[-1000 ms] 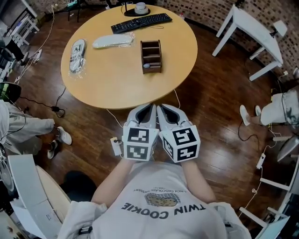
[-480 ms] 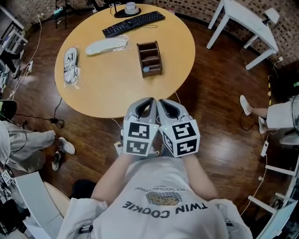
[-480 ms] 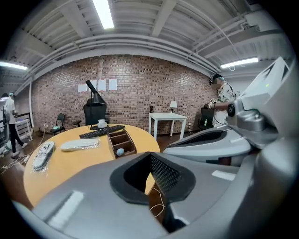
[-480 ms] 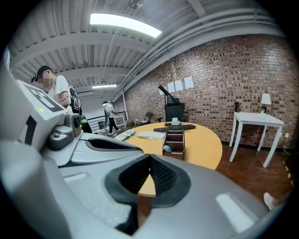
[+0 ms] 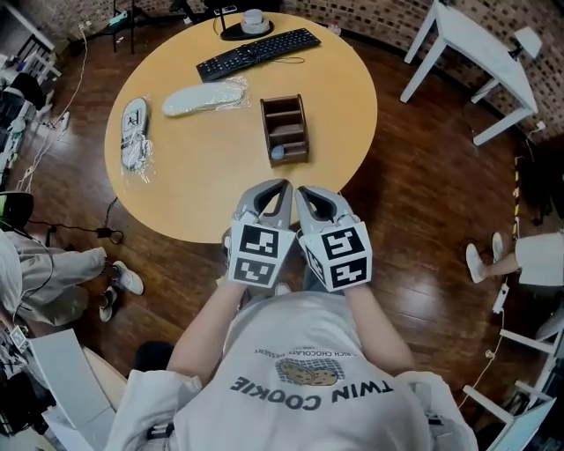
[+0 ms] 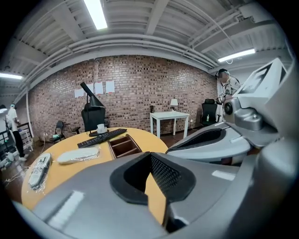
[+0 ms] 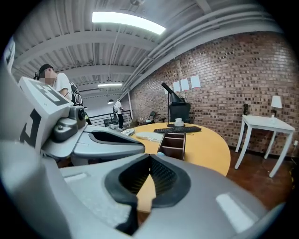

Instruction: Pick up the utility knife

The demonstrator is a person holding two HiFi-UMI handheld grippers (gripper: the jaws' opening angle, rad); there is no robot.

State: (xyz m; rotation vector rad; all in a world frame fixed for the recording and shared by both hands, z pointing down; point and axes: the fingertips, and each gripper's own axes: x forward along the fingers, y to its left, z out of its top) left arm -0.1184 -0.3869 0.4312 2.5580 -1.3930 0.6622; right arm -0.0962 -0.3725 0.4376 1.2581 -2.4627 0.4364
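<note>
What is probably the utility knife, a small pale blue-grey object too small to be identified with certainty, is seen in the compartment of the brown wooden organiser nearest the person. The organiser is placed right of centre on the round wooden counter. To its left, a pale plastic-wrapped item is laid, and further left, near the counter's edge, a second wrapped item, white with dark print. At the far side a black keyboard is set at an angle, with a white cup on a black pad beyond it.

The left tool and the right tool are held side by side at the counter's near edge, pointed towards the organiser and well apart from it. In each gripper view the jaws are seen brought together at their tips, with nothing clamped between them; only bare counter is framed in the gap behind the tips.

A white table is stood on the dark wooden floor to the right.
</note>
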